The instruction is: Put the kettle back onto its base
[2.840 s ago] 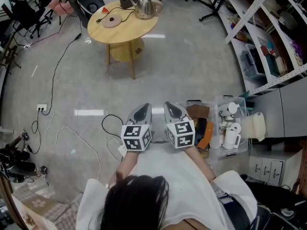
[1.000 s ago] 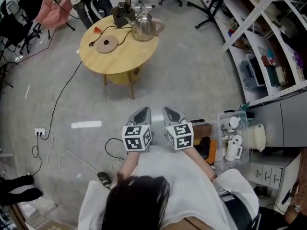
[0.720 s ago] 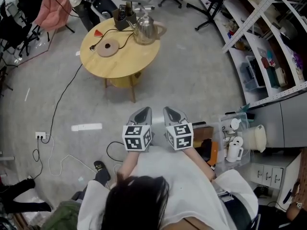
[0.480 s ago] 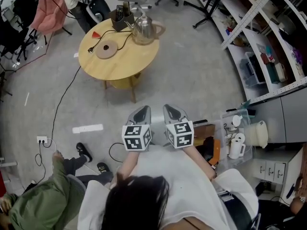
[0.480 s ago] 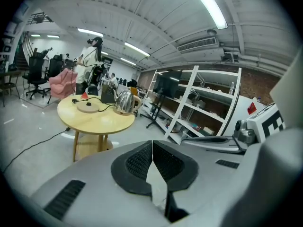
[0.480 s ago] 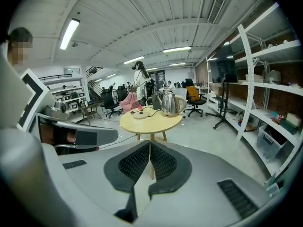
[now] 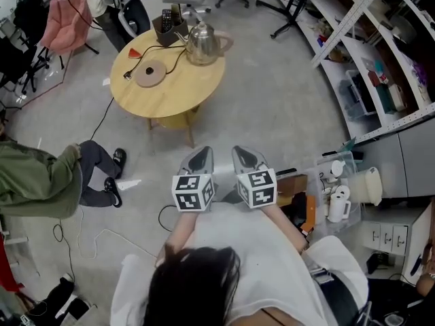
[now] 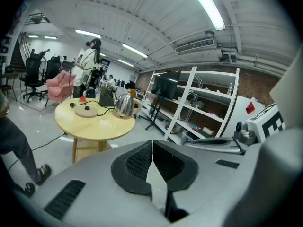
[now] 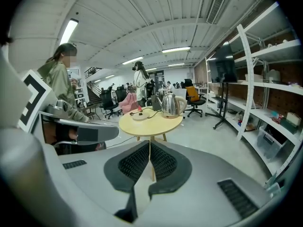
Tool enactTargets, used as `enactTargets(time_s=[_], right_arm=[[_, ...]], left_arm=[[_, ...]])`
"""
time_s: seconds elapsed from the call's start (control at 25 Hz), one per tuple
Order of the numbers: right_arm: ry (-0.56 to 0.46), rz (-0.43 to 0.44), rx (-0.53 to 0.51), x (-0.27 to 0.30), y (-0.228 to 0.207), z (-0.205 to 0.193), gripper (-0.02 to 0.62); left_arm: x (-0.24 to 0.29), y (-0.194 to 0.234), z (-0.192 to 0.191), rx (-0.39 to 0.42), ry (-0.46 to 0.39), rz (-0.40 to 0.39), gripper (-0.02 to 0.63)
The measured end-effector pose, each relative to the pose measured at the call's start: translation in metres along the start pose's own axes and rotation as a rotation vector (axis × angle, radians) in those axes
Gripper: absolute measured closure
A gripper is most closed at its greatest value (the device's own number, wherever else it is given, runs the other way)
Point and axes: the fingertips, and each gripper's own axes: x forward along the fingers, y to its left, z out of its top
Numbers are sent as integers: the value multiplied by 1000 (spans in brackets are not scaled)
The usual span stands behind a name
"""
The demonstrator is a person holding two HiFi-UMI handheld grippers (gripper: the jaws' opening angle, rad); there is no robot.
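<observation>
Far left: a person (image 7: 41, 178) in a green jacket and dark trousers stands on the floor (image 7: 272, 107), well apart from the tabletop. The right gripper view shows them upright.
Tabletop: round pale wood (image 7: 170, 94), ahead of me and well apart from both tools.
Red piece: a small red piece (image 7: 133, 53) lies near the tabletop's left rim.
Base: a flat round base (image 7: 148, 74) sits on the left half of the tabletop, with nothing standing on it.
Black holder: a black holder (image 7: 167, 27) stands at the far rim. I cannot name its contents at this size.
Kettle: the shiny metal kettle (image 7: 202, 43) stands upright on the far right part of the tabletop. It is clearly apart from the base, not on it. In the head view its handle points right.
Left tool: the left tool (image 8: 152, 143) is held low in front of my body, aimed toward the tabletop. Its jaws are pressed together and I see nothing between them.
Right tool: the right tool (image 9: 149, 145) is just beside the left tool and aimed the same way. Its jaws are closed pad to pad and it is empty. In its view the kettle sits above the tips, far off.
Clear bin: a clear bin (image 7: 319, 165) on the floor to my right holds white items.
Far right: metal shelving (image 7: 380, 19) carries boxes and bins.
</observation>
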Motion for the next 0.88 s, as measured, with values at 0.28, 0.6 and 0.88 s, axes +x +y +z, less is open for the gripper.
enactTargets(time_s=[0.28,0.6,0.88], right_arm=[[-9,7,-7,10,3,10,566],[1,15,5,16,4,6,566],[-1,29,9,14,6,6,566]], left_arm=[[4,6,11,13,-3,-4,578],[5,17,11,-3,-1,14,578],[2,17,11,-7,-7,29,578]])
